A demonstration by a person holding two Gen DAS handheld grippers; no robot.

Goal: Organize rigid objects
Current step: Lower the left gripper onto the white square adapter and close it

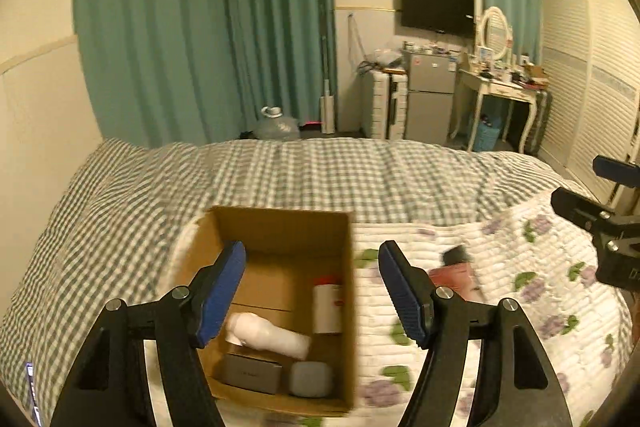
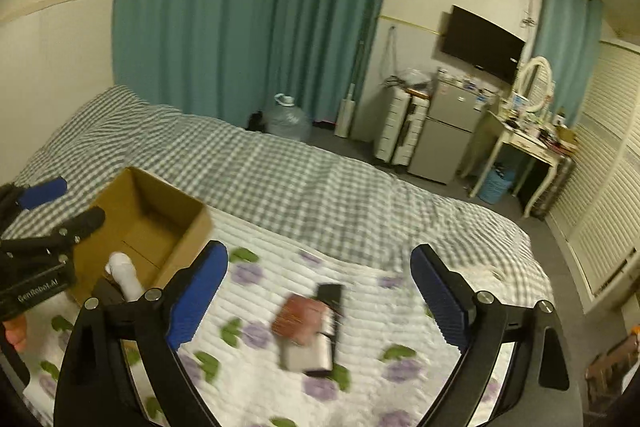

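Note:
An open cardboard box [image 1: 280, 227] sits on the floral quilt [image 1: 500, 347]. Inside lie a white bottle-shaped object [image 1: 276, 337], a white can with a red top [image 1: 327, 303], a dark grey case [image 1: 250, 373] and a grey rounded case [image 1: 311, 379]. My left gripper [image 1: 312, 291] is open and empty above the box. A red-brown boxed item [image 2: 302, 319] and a black flat object [image 2: 332, 297] lie blurred on the quilt [image 2: 400, 327]. My right gripper [image 2: 320, 299] is open and empty above them. The box also shows in the right wrist view [image 2: 160, 211].
A checked blanket [image 1: 320, 171] covers the far half of the bed. Beyond it stand teal curtains [image 1: 200, 27], a water jug [image 1: 276, 125], a small fridge [image 1: 430, 95], a cluttered dressing table [image 1: 500, 87] and a shuttered wardrobe [image 1: 592, 75].

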